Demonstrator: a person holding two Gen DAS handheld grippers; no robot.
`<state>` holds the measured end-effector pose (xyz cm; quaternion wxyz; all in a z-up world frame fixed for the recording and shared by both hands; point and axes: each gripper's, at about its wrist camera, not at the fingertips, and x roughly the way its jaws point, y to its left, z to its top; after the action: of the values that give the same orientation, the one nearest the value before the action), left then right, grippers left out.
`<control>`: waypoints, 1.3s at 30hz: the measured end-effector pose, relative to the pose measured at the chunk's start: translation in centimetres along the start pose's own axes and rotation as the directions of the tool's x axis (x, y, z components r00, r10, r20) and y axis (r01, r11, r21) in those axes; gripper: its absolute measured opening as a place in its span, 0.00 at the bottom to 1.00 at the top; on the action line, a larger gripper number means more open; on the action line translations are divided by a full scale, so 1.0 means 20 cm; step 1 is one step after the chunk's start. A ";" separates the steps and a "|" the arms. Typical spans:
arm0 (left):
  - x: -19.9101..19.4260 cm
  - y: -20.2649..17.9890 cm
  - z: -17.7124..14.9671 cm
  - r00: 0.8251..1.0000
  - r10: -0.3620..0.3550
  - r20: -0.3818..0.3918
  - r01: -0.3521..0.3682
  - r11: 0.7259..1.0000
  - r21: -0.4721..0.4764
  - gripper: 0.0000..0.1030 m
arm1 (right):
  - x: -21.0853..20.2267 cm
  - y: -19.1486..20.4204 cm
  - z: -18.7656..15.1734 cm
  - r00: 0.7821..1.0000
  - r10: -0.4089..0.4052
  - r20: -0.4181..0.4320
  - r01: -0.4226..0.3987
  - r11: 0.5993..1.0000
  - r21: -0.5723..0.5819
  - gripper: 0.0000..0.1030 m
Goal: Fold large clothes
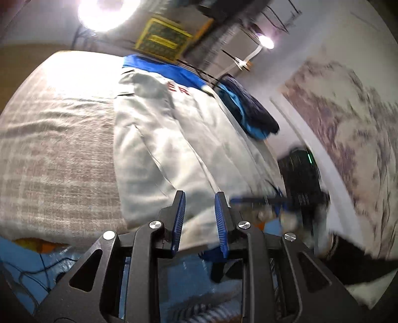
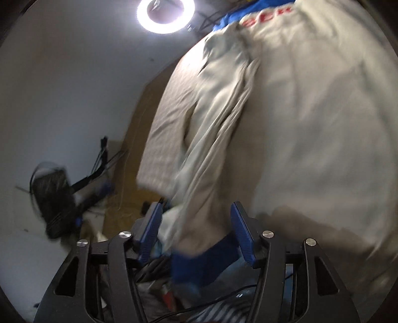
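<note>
A large white sweatshirt (image 1: 174, 129) with a blue yoke and red letters lies spread on a plaid-covered bed (image 1: 57, 149). My left gripper (image 1: 200, 195) hovers over its near hem, jaws a little apart, with nothing pinched between the blue pads. In the right wrist view the same sweatshirt (image 2: 311, 124) fills the right side. Its sleeve (image 2: 214, 149) runs down toward me and ends in a blue cuff (image 2: 196, 265). My right gripper (image 2: 197, 206) stands open with the sleeve passing loosely between its fingers, pads clear of the cloth. Both views are blurred.
A heap of dark blue clothes (image 1: 251, 114) sits at the bed's far right edge. Beside the bed are a black bag (image 1: 301, 179) and a marbled surface (image 1: 348, 124). A ring light (image 2: 165, 15) glares overhead. A black object (image 2: 53, 201) lies on the floor at left.
</note>
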<state>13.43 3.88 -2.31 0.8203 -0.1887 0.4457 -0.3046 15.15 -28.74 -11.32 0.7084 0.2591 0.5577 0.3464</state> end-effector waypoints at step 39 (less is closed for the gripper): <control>0.18 0.27 -0.19 0.993 -0.095 -0.063 0.086 0.986 -0.140 0.22 | 0.25 0.38 0.30 0.990 0.130 -0.054 -0.126 0.990 0.067 0.09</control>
<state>13.48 5.31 -9.62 0.7748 -0.2538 0.4847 -0.3168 20.12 -19.99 -7.23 0.6594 0.3065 0.5712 0.3808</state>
